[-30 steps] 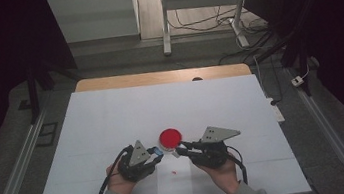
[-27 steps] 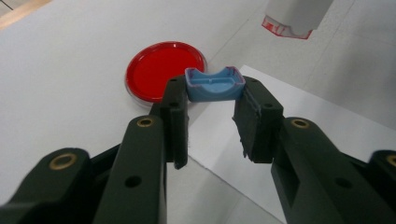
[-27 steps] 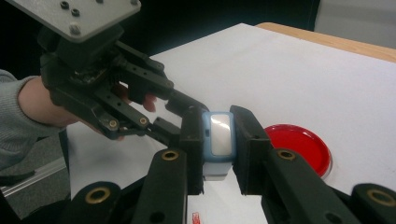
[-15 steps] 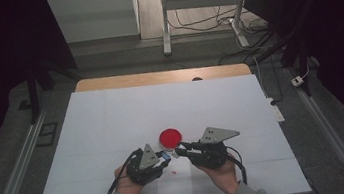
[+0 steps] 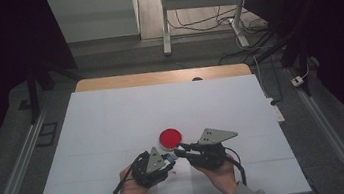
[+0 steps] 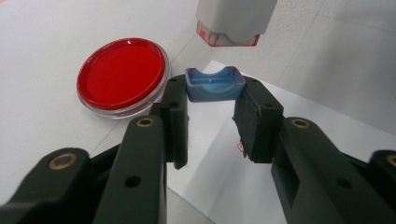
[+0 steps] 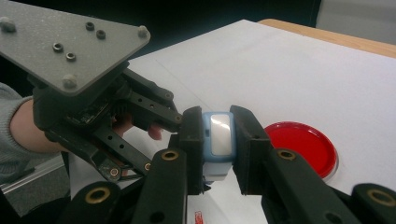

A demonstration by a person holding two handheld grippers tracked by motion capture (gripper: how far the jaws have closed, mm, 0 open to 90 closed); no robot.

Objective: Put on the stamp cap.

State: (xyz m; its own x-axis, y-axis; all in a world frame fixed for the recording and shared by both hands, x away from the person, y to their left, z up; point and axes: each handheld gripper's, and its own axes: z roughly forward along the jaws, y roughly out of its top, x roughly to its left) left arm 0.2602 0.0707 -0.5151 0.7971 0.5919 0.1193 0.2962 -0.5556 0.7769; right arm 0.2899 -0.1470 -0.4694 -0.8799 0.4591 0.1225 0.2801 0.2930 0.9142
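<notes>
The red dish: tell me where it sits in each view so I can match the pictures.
High view: the red dish lies on the white table, just beyond the two grippers.
Left gripper view: upper left, beside the left jaw tip.
Right gripper view: right of centre, behind the right jaw.
Shared landmark: the small blue piece held near the dish.

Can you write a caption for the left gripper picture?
Left tongs pinch a small blue plastic cap beside a round red-lidded clear dish.

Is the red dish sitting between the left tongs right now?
No. In the left gripper view the red dish lies on the table off to the side, while the left tongs clamp a small blue piece.
</notes>
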